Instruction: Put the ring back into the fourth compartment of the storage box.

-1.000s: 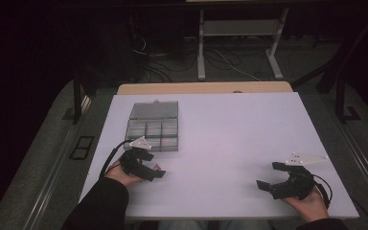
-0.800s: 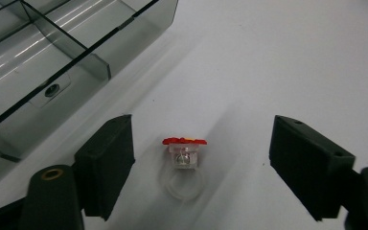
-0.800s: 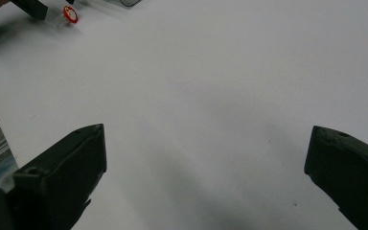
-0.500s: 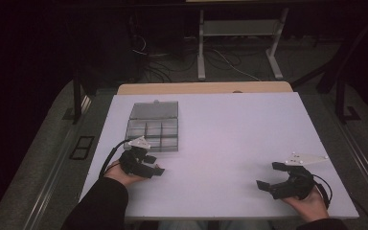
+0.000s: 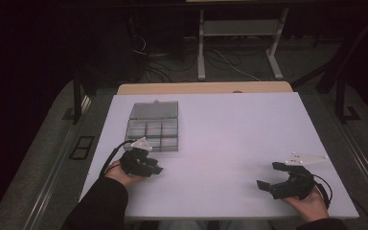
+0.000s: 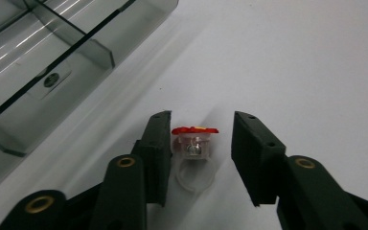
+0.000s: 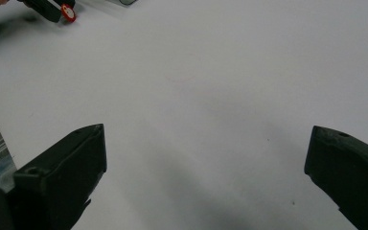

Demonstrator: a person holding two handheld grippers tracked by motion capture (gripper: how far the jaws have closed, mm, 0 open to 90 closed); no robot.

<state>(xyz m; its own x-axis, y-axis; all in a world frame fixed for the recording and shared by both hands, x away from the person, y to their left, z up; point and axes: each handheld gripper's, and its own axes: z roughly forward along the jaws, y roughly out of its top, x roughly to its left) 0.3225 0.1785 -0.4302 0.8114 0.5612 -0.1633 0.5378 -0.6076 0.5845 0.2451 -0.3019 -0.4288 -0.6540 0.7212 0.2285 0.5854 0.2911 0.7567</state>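
From above I can't make out the red-topped piece (image 6: 194, 142) under my left gripper (image 5: 149, 168). The compartment box (image 6: 48, 72) runs off the left gripper view's edge, and I can't tell what sits inside it.

Small toy ring (image 6: 194, 152): clear, colourless plastic band with a clear boxy mount holding a small metallic bead or contact, capped by a flat red disc bearing a yellowish mark. It lies on the white table (image 5: 230, 139), band nearest the left gripper view's camera, red cap pointing away from it. It sits just beside the near corner of the smoky transparent compartment box (image 6: 38, 72), not touching it. In the right gripper view the red disc (image 7: 67, 12) shows face-on, round, with a pale centre. Whether the band rests flat or slightly tilted cannot be told.
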